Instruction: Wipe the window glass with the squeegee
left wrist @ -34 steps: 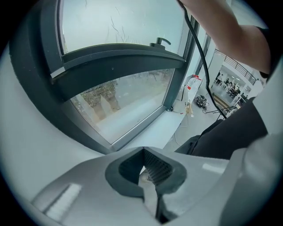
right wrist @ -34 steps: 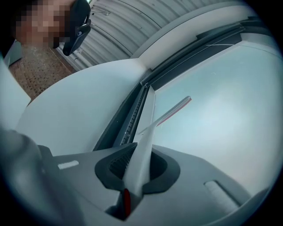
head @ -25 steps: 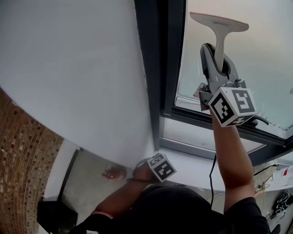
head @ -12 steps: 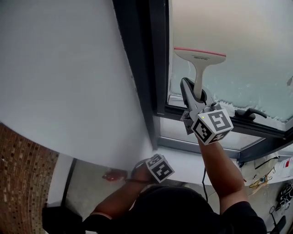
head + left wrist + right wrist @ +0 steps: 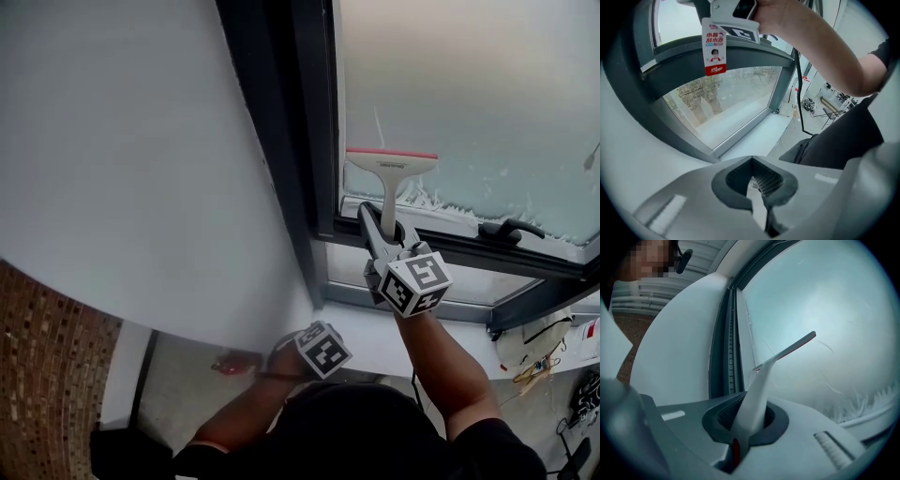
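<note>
A white squeegee (image 5: 390, 172) with a red rubber edge lies against the frosted window glass (image 5: 469, 94), low near the left of the pane. My right gripper (image 5: 382, 220) is shut on its handle from below. In the right gripper view the squeegee (image 5: 761, 380) rises from between the jaws of my right gripper (image 5: 745, 420), its blade on the glass (image 5: 820, 301). My left gripper (image 5: 323, 347) hangs low by the white sill, away from the glass. In the left gripper view my left gripper (image 5: 757, 187) is shut with nothing in it.
A dark window frame (image 5: 305, 141) borders the pane on the left and bottom, with a black handle (image 5: 511, 230) on the lower bar. Foam streaks (image 5: 469, 202) remain along the pane's bottom. A white curved wall (image 5: 122, 159) stands to the left. A paper tag (image 5: 714, 47) dangles above.
My right gripper has drawn the squeegee down the glass, from high on the pane to just above the bottom frame. The left gripper has stayed by the sill.
</note>
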The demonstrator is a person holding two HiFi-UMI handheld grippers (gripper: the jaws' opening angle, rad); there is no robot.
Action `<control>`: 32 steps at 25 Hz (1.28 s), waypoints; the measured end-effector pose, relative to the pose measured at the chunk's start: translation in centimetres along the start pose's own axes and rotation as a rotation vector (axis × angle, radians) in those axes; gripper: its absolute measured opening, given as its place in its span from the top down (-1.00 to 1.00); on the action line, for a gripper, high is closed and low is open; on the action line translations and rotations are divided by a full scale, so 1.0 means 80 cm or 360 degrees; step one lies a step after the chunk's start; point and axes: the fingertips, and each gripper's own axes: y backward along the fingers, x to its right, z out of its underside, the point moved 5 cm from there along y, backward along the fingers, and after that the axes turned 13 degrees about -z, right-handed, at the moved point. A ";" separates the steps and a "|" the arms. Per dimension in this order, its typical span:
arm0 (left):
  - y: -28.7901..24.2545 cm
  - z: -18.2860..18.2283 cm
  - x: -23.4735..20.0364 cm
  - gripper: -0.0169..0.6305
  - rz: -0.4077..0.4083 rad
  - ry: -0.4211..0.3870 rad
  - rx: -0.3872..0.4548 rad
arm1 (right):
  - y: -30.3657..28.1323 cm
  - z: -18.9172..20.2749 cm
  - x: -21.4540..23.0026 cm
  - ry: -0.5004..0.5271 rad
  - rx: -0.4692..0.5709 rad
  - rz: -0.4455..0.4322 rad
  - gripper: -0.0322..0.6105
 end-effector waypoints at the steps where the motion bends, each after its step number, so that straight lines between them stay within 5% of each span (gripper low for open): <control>1: 0.000 0.001 0.000 0.94 -0.0001 0.0004 -0.0003 | 0.002 0.011 0.000 -0.0033 -0.0010 0.0006 0.82; 11: 0.000 0.009 0.000 0.94 -0.0015 0.0002 -0.0032 | 0.015 0.116 0.002 -0.0500 -0.0065 -0.0039 0.83; 18: -0.003 0.008 0.004 0.94 0.0006 -0.0001 -0.0023 | 0.028 0.101 -0.002 -0.0509 0.0007 -0.0058 0.83; 24: -0.005 0.001 0.008 0.94 0.0022 0.0005 -0.0007 | 0.053 0.004 -0.020 -0.0244 0.0074 -0.0118 0.83; 32: -0.001 -0.019 0.011 0.94 0.0010 -0.0020 0.0044 | 0.082 -0.251 0.011 0.0088 0.0236 -0.0185 0.83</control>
